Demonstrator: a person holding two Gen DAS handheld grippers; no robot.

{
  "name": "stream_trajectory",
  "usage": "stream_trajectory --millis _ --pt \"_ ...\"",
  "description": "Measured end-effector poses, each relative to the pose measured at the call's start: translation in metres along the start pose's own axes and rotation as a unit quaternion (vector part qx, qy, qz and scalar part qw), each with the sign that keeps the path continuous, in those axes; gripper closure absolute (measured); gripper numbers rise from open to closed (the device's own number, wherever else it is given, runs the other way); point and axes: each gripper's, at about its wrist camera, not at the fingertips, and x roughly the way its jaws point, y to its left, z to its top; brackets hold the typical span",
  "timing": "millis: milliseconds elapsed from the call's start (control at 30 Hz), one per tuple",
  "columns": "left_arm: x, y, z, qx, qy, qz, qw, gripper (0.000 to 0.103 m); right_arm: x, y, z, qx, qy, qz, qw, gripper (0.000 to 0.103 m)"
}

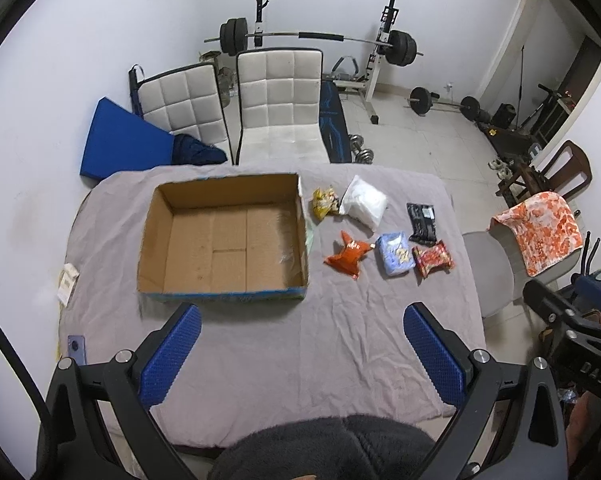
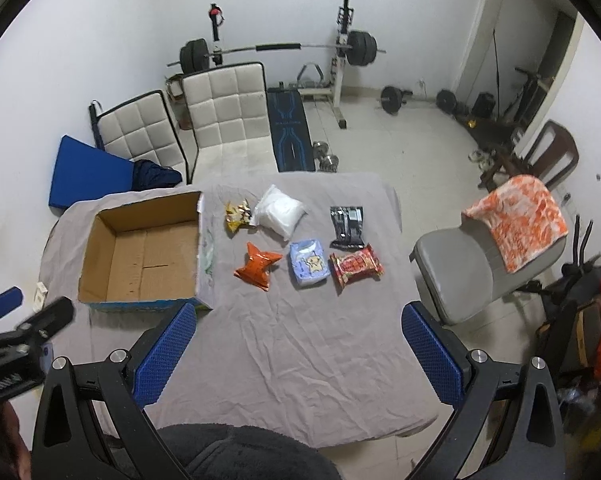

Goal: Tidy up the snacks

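An empty cardboard box sits on the left of a cloth-covered table. To its right lie several snack packs: a yellow one, a white bag, an orange pack, a light blue pack, a red pack and a black pack. My left gripper hovers open above the table's near side. My right gripper is open too, holding nothing.
Two white padded chairs stand behind the table, with a blue mat and a barbell rack by the wall. A grey chair with an orange towel stands to the right. A dark fuzzy sleeve fills the bottom edge.
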Motion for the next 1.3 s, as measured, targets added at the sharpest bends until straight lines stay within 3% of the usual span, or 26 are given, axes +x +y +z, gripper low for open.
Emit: stream_trajectory --millis 200,400,633,733,833,900,933,967,1033,1167,1300 --pt "0.053 -0.026 0.027 0.023 0.014 0.002 0.9996 0.0 0.068 -0.036 0.016 0.012 0.035 -0.015 0.999 0.0" --pt "0.166 -0.064 0.051 0.077 0.063 0.019 0.9949 0.0 0.204 -0.057 0.035 -0.006 0.104 0.023 0.994 0.0" --pt "0.329 -0.108 0.054 0.131 0.169 0.034 0.9763 0.002 0.359 -0.079 0.037 0.01 0.189 0.057 0.98 0.0" --pt "0.387 -0.116 0.047 0.138 0.224 0.041 0.9639 0.002 0.397 -0.087 0.036 0.021 0.213 0.073 0.974 0.0" --pt "0.427 -0.12 0.041 0.141 0.245 0.05 0.9579 0.005 0.423 -0.09 0.037 0.01 0.226 0.08 0.971 0.0" --pt "0.448 -0.115 0.038 0.133 0.259 0.057 0.955 0.028 0.433 -0.088 0.038 0.003 0.233 0.088 0.969 0.0" --pt "0.456 -0.112 0.037 0.127 0.267 0.057 0.9535 0.045 0.438 -0.085 0.039 0.0 0.239 0.095 0.966 0.0" --pt "0.466 -0.109 0.036 0.115 0.278 0.051 0.9523 0.053 0.444 -0.082 0.04 -0.004 0.242 0.099 0.965 0.0" --pt "0.473 -0.096 0.038 0.067 0.288 0.033 0.9547 0.055 0.454 -0.075 0.042 -0.012 0.248 0.102 0.963 0.0" --pt "0.473 -0.07 0.041 -0.017 0.286 0.029 0.9577 0.056 0.479 -0.056 0.047 -0.019 0.264 0.116 0.957 0.0" --pt "0.476 -0.062 0.037 -0.039 0.29 0.03 0.9556 0.056 0.505 -0.031 0.047 -0.035 0.284 0.124 0.95 0.0"
